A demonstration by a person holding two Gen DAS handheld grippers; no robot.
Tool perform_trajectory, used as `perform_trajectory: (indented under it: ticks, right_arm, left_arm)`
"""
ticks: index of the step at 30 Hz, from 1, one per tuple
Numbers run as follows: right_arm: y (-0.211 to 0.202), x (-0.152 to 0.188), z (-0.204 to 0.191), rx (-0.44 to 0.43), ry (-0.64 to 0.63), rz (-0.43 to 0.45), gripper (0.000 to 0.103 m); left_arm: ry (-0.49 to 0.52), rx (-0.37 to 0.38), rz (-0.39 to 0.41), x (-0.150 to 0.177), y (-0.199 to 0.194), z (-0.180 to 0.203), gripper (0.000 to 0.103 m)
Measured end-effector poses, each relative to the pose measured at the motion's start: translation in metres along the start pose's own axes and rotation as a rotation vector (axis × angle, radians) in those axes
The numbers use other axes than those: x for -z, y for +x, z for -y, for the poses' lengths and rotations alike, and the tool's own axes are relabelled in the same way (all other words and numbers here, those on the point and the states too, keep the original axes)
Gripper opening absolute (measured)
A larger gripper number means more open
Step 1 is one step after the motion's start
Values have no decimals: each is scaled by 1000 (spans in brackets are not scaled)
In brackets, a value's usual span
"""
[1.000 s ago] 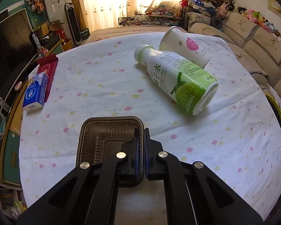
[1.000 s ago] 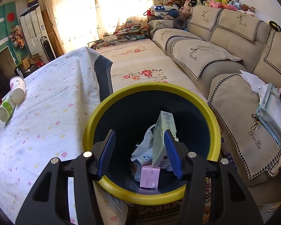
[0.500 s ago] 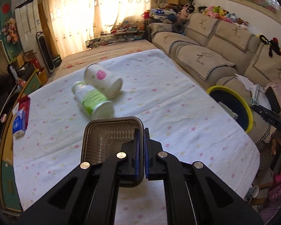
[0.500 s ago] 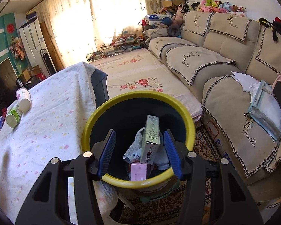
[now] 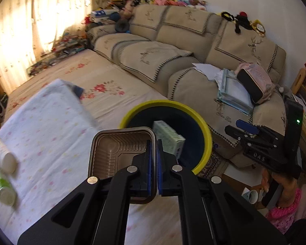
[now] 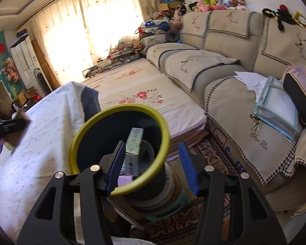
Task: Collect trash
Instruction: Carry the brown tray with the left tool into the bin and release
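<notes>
Brown plastic tray point(image 5: 120, 153), pinched by its rim in the clamped left hand-held gripper point(image 5: 153, 159), hangs beside the yellow-rimmed bin point(image 5: 206, 134), likely awaiting release inside, while the right hand-held gripper point(image 6: 152, 161) hovers empty, half-spread, above the bin.

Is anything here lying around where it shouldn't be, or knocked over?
Yes. Two drink bottles, a white one and a green one, lie tipped on their sides on the spotted tablecloth, not yet in the yellow-rimmed bin. Nothing looks spilled.
</notes>
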State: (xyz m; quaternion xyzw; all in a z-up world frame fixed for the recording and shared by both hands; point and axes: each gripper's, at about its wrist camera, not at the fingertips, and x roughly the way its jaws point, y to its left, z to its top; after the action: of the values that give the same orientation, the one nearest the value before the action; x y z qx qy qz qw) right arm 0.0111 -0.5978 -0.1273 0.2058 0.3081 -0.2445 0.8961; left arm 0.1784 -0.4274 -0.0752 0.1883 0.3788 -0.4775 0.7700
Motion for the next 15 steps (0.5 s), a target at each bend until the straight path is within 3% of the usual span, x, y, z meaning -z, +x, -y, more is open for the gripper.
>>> perform_trajectory:
  ticks: [8, 10, 12, 13, 15]
  right_arm:
    - [-1, 3, 23, 9, 35, -9, 53]
    - [0, 4, 25, 7, 39, -13, 53]
    - [1, 4, 25, 6, 41, -16, 53]
    - [1, 5, 25, 4, 42, -18, 53]
    - [2, 5, 23, 1, 40, -21, 53]
  left_arm:
    - [23, 26, -105, -31, 98, 27, 5]
    - [22, 17, -117, -34, 114, 28, 11]
    - [26, -8, -116, -35, 125, 27, 37]
    - [25, -20, -109, -36, 128, 27, 56]
    - [22, -36, -93, -38, 129, 26, 62]
